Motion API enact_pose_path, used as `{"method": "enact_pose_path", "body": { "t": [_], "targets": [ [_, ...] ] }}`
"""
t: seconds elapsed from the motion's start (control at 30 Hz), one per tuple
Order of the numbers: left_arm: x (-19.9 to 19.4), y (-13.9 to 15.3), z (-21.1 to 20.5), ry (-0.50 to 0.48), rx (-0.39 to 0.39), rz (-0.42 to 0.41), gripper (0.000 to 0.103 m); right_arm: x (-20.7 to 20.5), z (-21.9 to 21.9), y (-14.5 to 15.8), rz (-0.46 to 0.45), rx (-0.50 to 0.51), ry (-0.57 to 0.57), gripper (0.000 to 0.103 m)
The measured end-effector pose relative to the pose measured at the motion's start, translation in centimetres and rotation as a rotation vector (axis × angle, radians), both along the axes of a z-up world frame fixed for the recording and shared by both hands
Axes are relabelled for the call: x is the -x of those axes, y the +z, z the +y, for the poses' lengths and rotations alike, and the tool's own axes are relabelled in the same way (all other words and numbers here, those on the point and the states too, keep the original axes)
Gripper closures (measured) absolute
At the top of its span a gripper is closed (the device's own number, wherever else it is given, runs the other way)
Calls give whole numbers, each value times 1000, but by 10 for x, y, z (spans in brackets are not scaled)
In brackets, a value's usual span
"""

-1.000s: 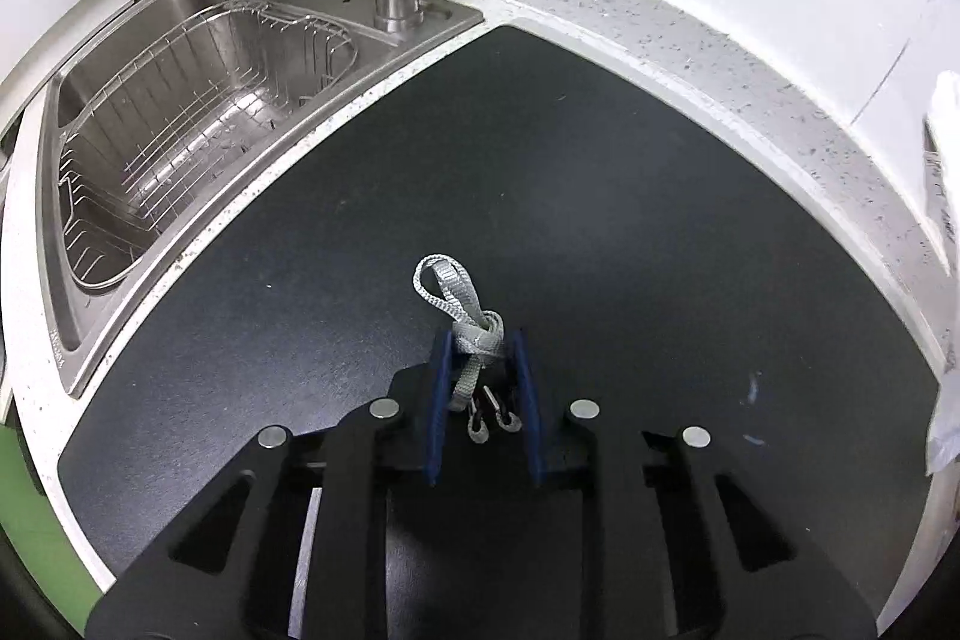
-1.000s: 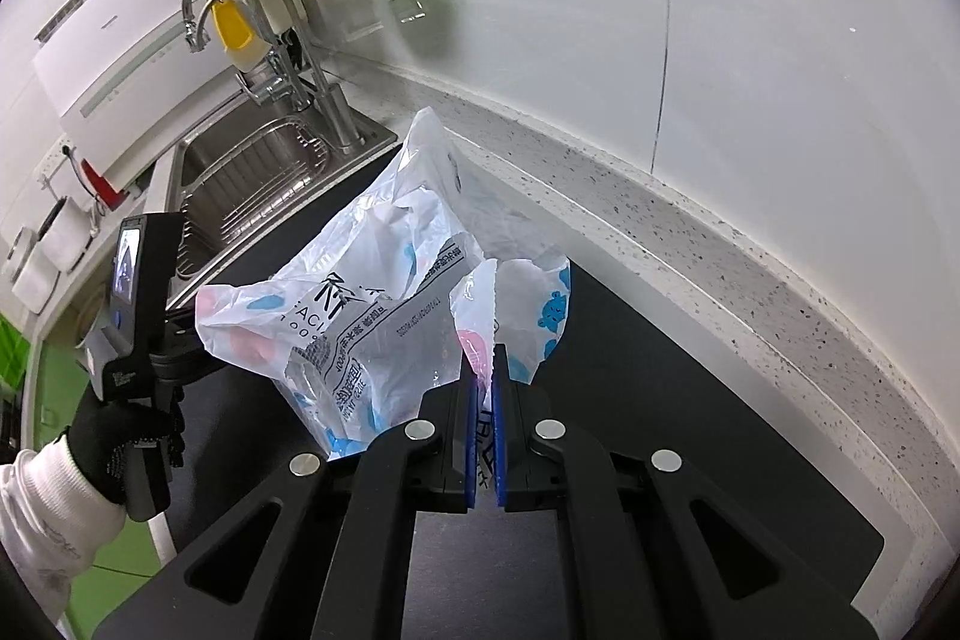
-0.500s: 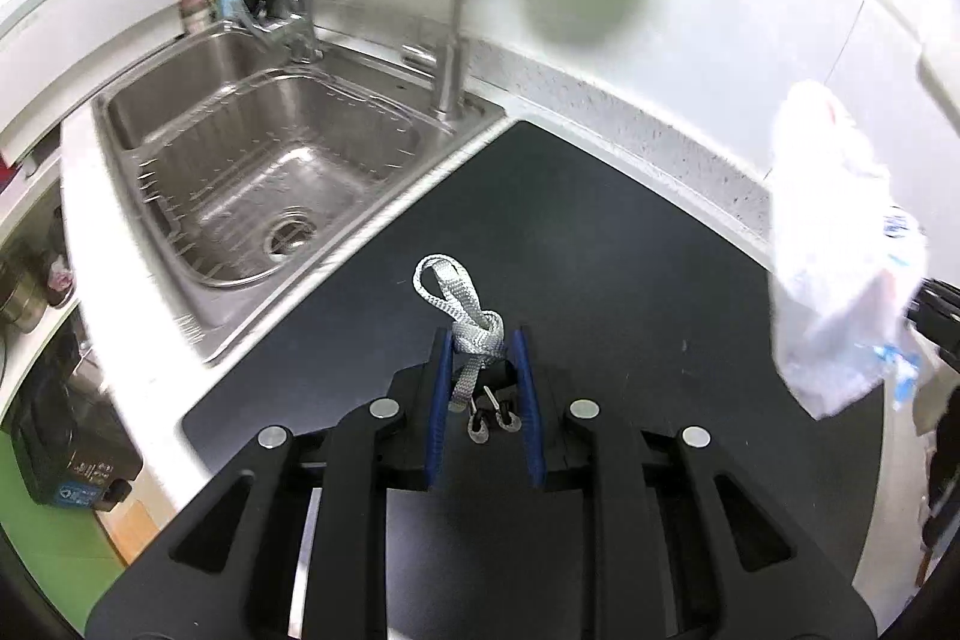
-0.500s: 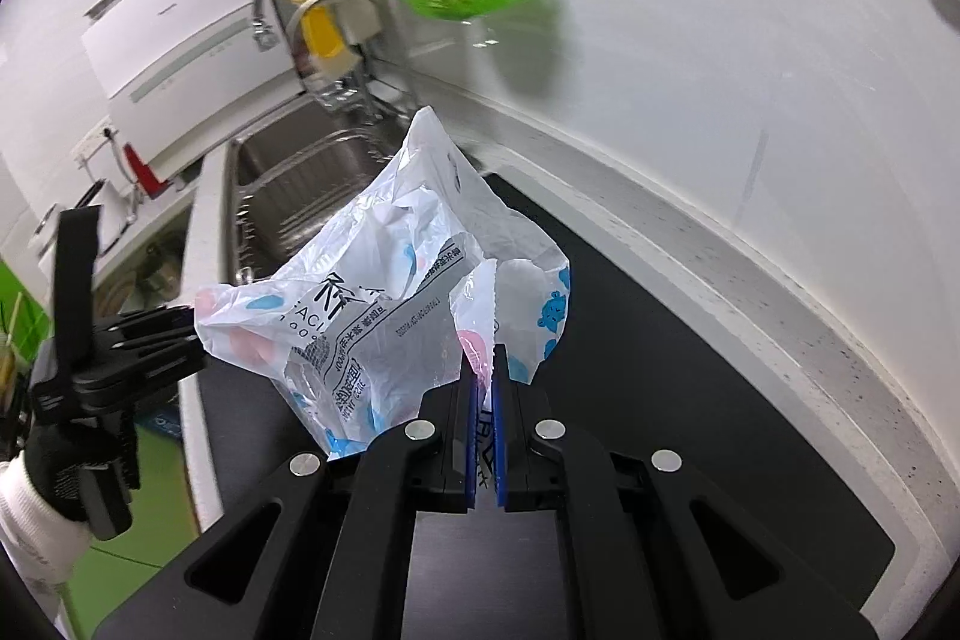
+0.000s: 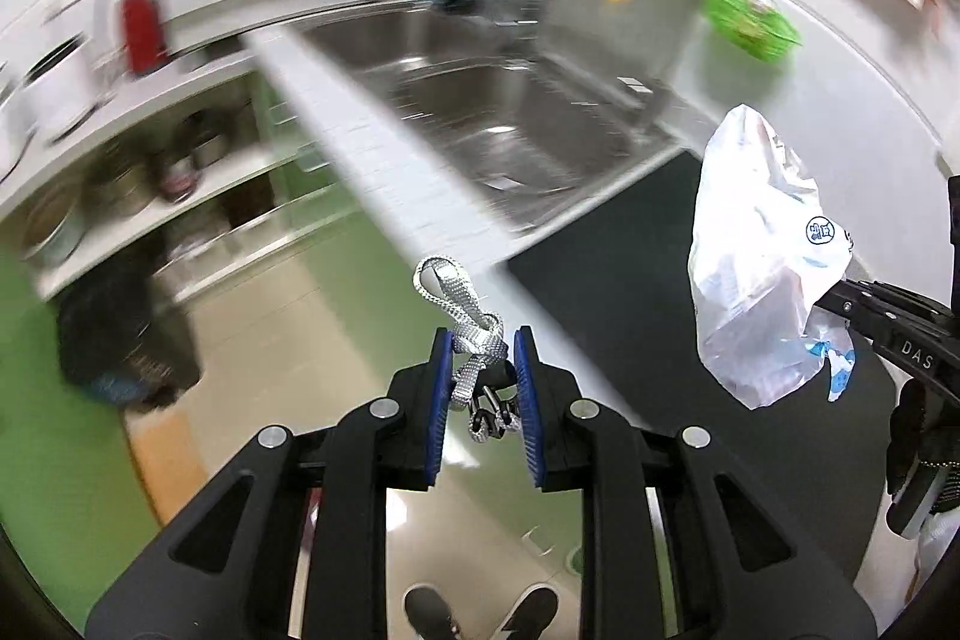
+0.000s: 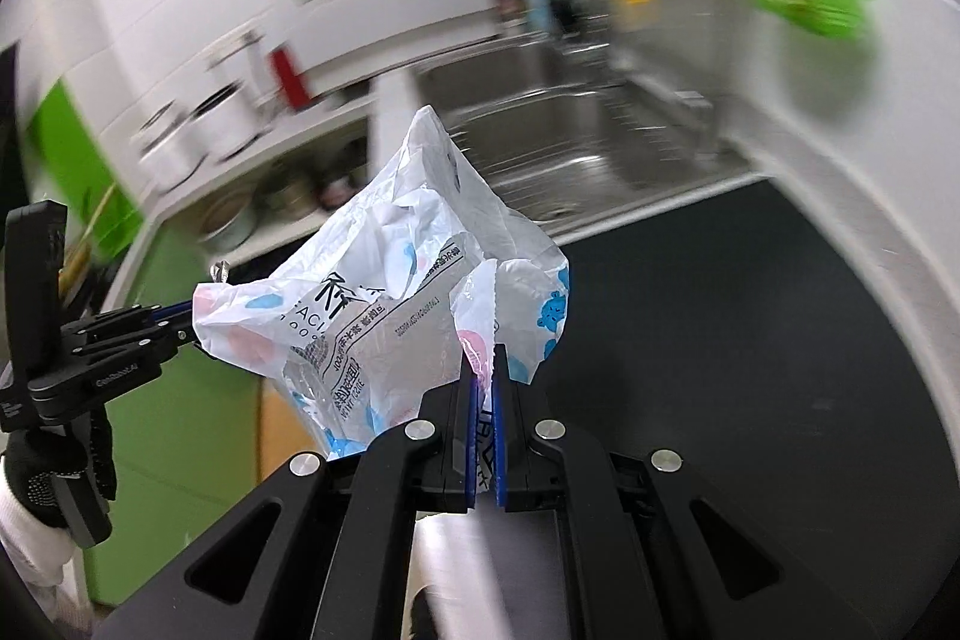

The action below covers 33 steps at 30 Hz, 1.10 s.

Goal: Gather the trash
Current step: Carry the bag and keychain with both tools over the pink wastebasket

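The sink (image 5: 510, 124) is set into the counter, with the dark mat (image 5: 630, 280) lying on the counter just to its right and the faucet (image 5: 654, 16) rising at its far right corner. Left of the sink, beyond the counter's edge, open shelves (image 5: 180, 172) hold pots, and the floor (image 5: 312, 340) lies below. The strap (image 5: 462, 316) is between the left gripper's (image 5: 480, 340) pads out past the counter edge, forward of the sink; the plastic bag (image 6: 390, 304), pinched by the right gripper (image 6: 485, 358), hangs over the mat.
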<state>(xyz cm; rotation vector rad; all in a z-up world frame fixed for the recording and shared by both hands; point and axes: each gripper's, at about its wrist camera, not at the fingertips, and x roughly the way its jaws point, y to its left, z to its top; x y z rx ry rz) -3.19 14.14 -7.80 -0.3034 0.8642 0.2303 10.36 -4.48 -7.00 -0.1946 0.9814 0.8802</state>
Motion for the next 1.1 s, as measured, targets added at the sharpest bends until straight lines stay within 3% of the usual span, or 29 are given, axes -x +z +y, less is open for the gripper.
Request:
{"method": "enact_pose_path", "body": {
  "t": [0.23, 0.43, 0.67, 0.8, 1.0, 1.07, 1.1],
  "targets": [
    [94, -54, 79, 192, 56, 73, 82, 66, 100, -49, 62, 50, 183, 100],
    [151, -152, 129, 300, 134, 159, 82, 112, 167, -130, 101, 147, 302, 100],
    [167, -293, 161, 337, 219, 238, 82, 145, 208, -256, 148, 259, 362, 100],
    [173, -366, 177, 356, 257, 257, 82, 153, 216, -311, 155, 294, 375, 100],
    [181, -442, 191, 380, 282, 274, 80, 158, 229, -378, 177, 335, 377, 100],
    [184, -461, 197, 392, 290, 284, 58, 160, 231, -393, 182, 345, 378, 100],
    [186, -467, 198, 396, 294, 280, 36, 162, 233, -401, 186, 352, 379, 100]
  ]
}}
